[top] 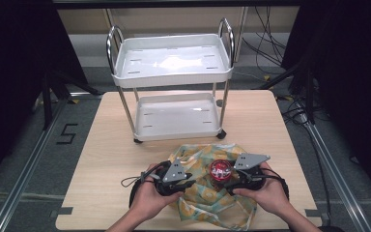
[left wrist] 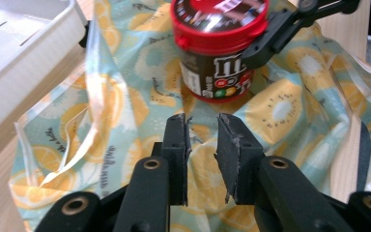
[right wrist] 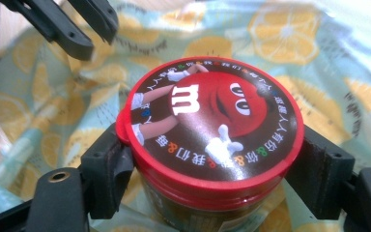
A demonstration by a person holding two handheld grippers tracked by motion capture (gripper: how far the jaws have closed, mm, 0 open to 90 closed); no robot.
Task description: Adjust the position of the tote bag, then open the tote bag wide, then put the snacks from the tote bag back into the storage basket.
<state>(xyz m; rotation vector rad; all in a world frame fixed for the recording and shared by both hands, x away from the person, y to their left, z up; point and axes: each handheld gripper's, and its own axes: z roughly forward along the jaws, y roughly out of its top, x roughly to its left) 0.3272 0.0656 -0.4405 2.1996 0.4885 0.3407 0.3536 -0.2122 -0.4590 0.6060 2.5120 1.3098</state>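
A brown candy jar with a red lid [top: 219,170] stands on a light blue cloth bag printed with lemon slices [top: 207,200] at the table's near edge. My right gripper [right wrist: 211,145] is shut on the jar [right wrist: 207,121], one jaw on each side just under the lid. My left gripper [left wrist: 203,121] hovers low over the cloth [left wrist: 101,96] just short of the jar [left wrist: 217,48], jaws a little apart with nothing pressed between them. In the high view the left gripper [top: 191,180] sits left of the jar and the right gripper [top: 221,180] comes in from the right.
A white two-shelf cart [top: 174,63] with chrome handles stands on the far half of the wooden table [top: 101,159], its lower tray [left wrist: 24,58] close to the bag's far side. Bare wood lies left and right of the bag.
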